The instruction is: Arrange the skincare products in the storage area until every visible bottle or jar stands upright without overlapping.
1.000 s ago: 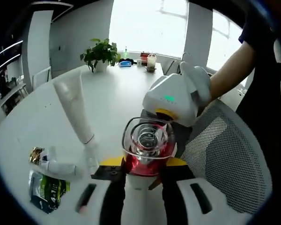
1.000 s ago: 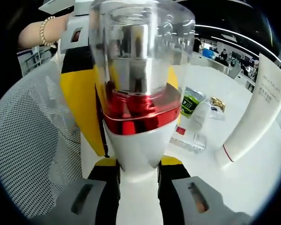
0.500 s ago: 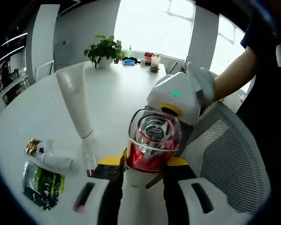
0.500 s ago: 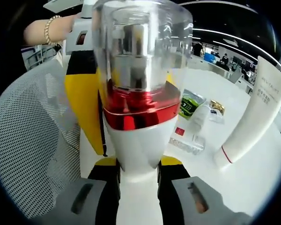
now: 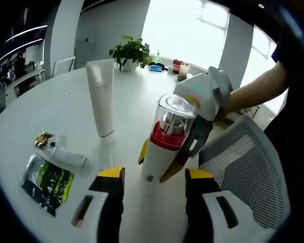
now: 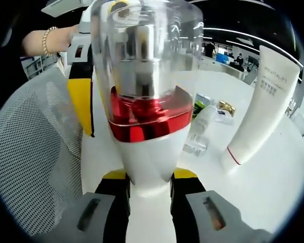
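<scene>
A pump bottle [image 5: 164, 139] with a white body, red band and clear cap is tilted above the white table [image 5: 50, 106]. My right gripper [image 5: 159, 162] is shut on its lower body, and the same bottle [image 6: 147, 101] rises from between the jaws of my right gripper [image 6: 149, 177]. My left gripper [image 5: 154, 174] is open, jaws wide on either side of the bottle's base without touching it. A tall white tube [image 5: 102, 96] stands on its cap; the same tube [image 6: 258, 101] appears at right. A small tube [image 5: 61, 154] lies flat near a green sachet [image 5: 45, 185].
A grey mesh chair [image 5: 243, 172] sits at the table's edge beside the bottle. A small clear item [image 5: 105, 152] lies by the tall tube. A potted plant [image 5: 131, 50] and small items stand at the far side. A person's arm [image 5: 253, 93] holds the right gripper.
My left gripper has opened, let go of the bottle and drawn back. The bottle stays in my right gripper and appears more from the side in the left gripper view.
</scene>
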Tool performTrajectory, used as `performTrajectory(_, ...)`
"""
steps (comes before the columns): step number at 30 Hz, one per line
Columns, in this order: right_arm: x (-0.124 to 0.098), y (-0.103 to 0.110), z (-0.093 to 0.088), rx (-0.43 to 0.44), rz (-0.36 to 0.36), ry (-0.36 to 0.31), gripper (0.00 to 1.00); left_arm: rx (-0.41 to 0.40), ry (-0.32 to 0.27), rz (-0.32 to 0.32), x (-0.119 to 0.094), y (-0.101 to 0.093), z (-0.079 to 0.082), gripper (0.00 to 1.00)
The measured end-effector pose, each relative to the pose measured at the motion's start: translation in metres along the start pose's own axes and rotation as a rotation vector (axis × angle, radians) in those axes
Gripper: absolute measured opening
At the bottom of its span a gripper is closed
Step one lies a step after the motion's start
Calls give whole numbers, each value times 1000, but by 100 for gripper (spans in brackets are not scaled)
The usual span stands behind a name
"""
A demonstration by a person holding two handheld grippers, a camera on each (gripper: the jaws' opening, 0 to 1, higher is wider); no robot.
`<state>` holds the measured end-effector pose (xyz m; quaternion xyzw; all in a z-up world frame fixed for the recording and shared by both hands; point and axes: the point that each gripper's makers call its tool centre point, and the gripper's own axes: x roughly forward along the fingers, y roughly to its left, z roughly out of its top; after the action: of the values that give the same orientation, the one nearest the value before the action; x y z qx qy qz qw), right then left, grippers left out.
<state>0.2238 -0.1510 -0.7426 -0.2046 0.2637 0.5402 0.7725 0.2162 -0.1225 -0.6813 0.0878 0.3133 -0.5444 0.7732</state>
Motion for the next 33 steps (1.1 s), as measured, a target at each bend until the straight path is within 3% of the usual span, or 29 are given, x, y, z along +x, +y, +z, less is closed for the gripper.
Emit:
performTrajectory(19, -24, -66, -25, 64, -88, 24, 29, -124, 2, 90, -20, 10, -30, 55)
performTrajectory(33, -30, -114, -29, 83, -127, 25, 30, -185, 23, 123, -30, 11, -52, 62)
